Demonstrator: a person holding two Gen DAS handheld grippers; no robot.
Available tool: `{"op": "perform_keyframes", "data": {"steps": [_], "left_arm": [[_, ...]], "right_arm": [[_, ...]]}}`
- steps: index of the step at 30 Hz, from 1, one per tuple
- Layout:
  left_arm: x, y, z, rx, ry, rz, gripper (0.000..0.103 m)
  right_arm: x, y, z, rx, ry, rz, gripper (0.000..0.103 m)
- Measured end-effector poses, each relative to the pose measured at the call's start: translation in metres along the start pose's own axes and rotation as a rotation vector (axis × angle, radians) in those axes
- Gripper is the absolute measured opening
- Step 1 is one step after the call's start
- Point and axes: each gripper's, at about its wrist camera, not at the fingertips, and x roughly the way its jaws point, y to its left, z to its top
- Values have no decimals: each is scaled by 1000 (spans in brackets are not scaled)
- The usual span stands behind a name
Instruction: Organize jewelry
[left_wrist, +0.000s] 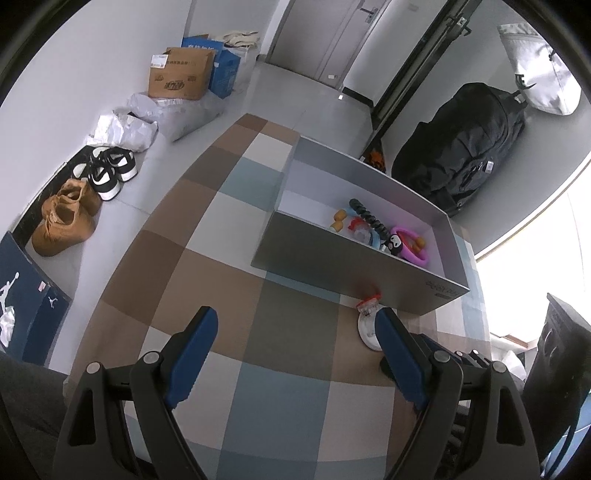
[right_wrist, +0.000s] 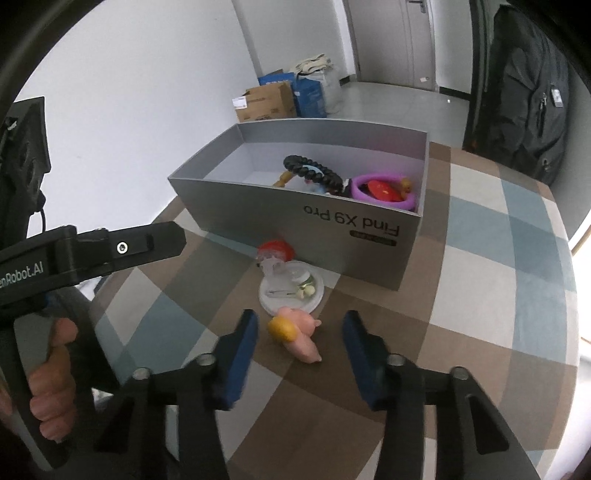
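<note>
A grey box (right_wrist: 369, 236) stands on the checked tablecloth and holds a black bead bracelet (right_wrist: 314, 171), a purple ring-shaped piece (right_wrist: 384, 197) and other small trinkets; it also shows in the left wrist view (left_wrist: 332, 266). In front of it lie a white round dish (right_wrist: 291, 291) with small pieces, a red-topped clear piece (right_wrist: 275, 253) and a pink figure with a yellow band (right_wrist: 299, 338). My right gripper (right_wrist: 299, 352) is open, its fingers either side of the pink figure, not touching it. My left gripper (left_wrist: 295, 354) is open and empty, left of the dish (left_wrist: 365, 328).
The round table's edge (right_wrist: 569, 332) curves close on the right. On the floor lie shoes (left_wrist: 66, 218), a cardboard box (left_wrist: 181, 74) and bags. A black backpack (left_wrist: 461, 155) stands behind the table. The left gripper's body (right_wrist: 92, 251) reaches in at the left.
</note>
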Motion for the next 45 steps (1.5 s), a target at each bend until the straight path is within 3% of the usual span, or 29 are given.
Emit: {"op": "perform_keyframes", "data": {"steps": [1, 15, 32, 35, 39, 42, 45], "left_arm": [[0, 1, 0, -3, 2, -1, 84], [7, -3, 0, 2, 23, -21, 84], [31, -18, 7, 8, 93, -177, 83], [31, -20, 9, 10, 91, -194, 73], [37, -20, 7, -8, 102, -201, 71], [38, -23, 6, 6, 110, -203, 53], [39, -24, 6, 8, 110, -197, 45]], "right_arm": [[1, 0, 1, 3, 3, -2, 29], [-6, -11, 4, 48, -18, 16, 29], [-17, -55, 8, 184, -45, 47, 29], [-18, -57, 8, 189, -50, 53, 29], [-19, -58, 7, 193, -49, 60, 29], [-19, -58, 7, 192, -50, 60, 29], [-18, -59, 7, 198, -45, 60, 29]]}}
